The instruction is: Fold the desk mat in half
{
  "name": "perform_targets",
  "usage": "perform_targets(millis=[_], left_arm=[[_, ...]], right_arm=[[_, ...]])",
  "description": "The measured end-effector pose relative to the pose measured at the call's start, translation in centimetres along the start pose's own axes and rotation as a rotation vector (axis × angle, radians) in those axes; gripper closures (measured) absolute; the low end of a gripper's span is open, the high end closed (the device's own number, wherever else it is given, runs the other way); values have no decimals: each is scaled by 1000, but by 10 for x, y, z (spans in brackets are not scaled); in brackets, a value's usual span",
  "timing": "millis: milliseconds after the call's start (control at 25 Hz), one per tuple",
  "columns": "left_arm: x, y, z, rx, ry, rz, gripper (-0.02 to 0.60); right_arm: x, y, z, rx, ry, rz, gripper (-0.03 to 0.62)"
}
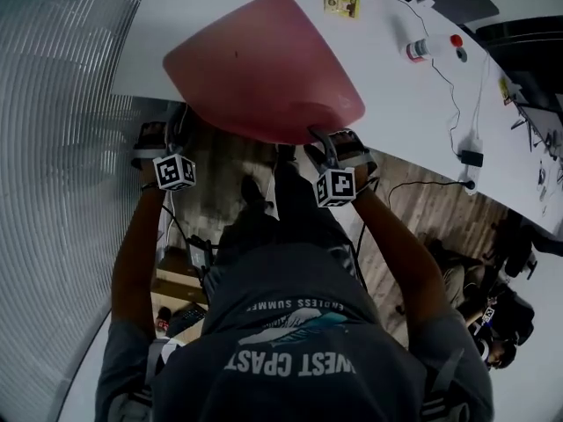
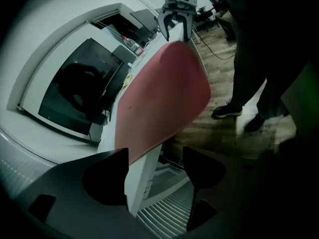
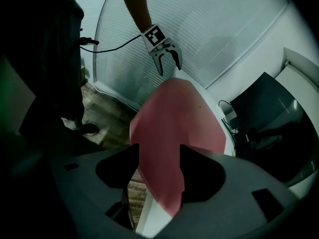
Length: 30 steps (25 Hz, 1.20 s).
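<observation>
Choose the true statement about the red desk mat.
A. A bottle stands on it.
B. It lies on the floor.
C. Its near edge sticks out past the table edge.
C: the desk mat lies on the white table, and its near edge hangs beyond the table's edge.

One rounded pink desk mat (image 1: 264, 69), two tools, left tool (image 1: 179, 117) and right tool (image 1: 327, 139), one white tabletop (image 1: 396, 104), one small red-capped plastic bottle (image 1: 431, 47) at two o'clock.

A small clear bottle (image 1: 428, 48) with a red cap lies on the white table (image 1: 396, 104), yellow packets (image 1: 341, 4) sit farther left on the table, a black adapter (image 1: 471, 158) on a thin cable rests near the table's near edge, and wooden floor (image 1: 431, 209) shows below that edge.
</observation>
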<state>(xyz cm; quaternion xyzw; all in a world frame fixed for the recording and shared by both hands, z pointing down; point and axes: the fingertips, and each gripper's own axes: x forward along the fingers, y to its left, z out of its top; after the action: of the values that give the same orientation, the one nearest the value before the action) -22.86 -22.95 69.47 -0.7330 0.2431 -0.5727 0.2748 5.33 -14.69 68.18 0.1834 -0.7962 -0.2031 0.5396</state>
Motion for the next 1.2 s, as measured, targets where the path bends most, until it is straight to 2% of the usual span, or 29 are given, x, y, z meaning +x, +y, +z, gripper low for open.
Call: perform_targets(millis=[120, 240, 400, 600, 800, 920, 960, 1040, 1200], left_arm=[[19, -14, -5, 26, 9, 25, 200], [30, -21, -5, 42, 10, 35, 195], [38, -25, -6, 24, -1, 70, 189], [33, -18, -1, -35, -25, 117, 189], [36, -15, 14, -88, -73, 150, 190], [31, -11, 27, -92, -123, 162, 196], [29, -11, 31, -92, -135, 160, 221], [26, -11, 34, -87, -149, 149, 274], [19, -13, 36, -75, -177, 126, 323]], right_arm=[[9, 6, -5, -81, 9, -14, 276], [14, 11, -11, -163, 18, -38, 246], [18, 12, -16, -248, 37, -77, 226], [23, 7, -18, -269, 47, -123, 223], [22, 11, -24, -231, 24, -117, 229], [11, 17, -16, -200, -39, -95, 306], [7, 19, -11, -192, -59, -91, 353], [0, 19, -6, -173, -78, -87, 400], [-9, 17, 0, -137, -89, -80, 503]])
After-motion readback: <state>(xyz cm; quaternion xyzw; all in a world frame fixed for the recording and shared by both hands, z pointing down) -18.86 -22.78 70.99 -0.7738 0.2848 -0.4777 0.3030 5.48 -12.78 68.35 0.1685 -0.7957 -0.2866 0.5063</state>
